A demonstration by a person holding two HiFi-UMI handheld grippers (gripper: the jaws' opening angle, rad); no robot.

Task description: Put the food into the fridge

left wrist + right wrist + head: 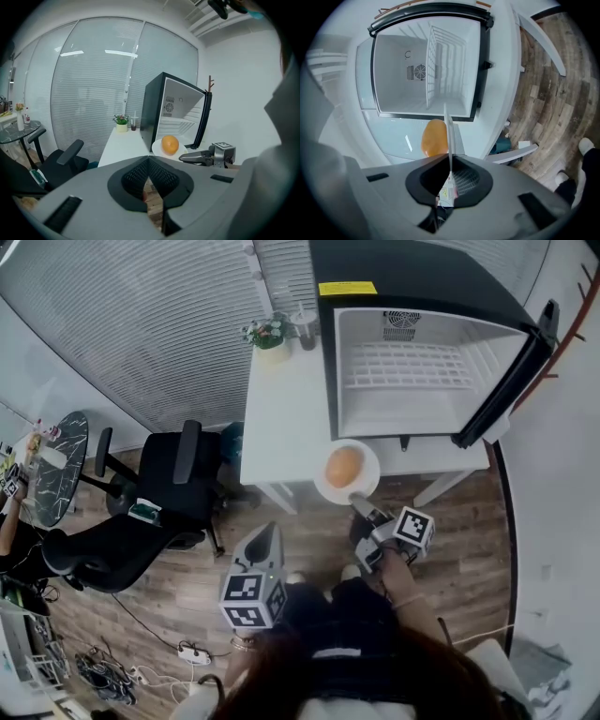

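- The right gripper (449,161) has its jaws clamped on the near rim of a white plate (324,491); in its own view the rim shows as a thin white edge pinched between the pads.
- The orange (344,466) sits on the middle of that plate, so the food is in the air in front of the fridge, not inside it.
- In the head view the fridge (349,381) stands on the white table (281,418) at 12 to 1 o'clock from the plate, its door (511,371) swung open toward 3 o'clock.
- The compartment looks empty apart from its wire shelf (412,362).
- The left gripper (269,532) hangs at 7 o'clock from the plate, well apart from it, jaws together with nothing between them.
- Progress, as a judgement: the door is open and the plate is picked up and lined up with the opening. What is left is to carry it in, set it down, let go and probably close the door.
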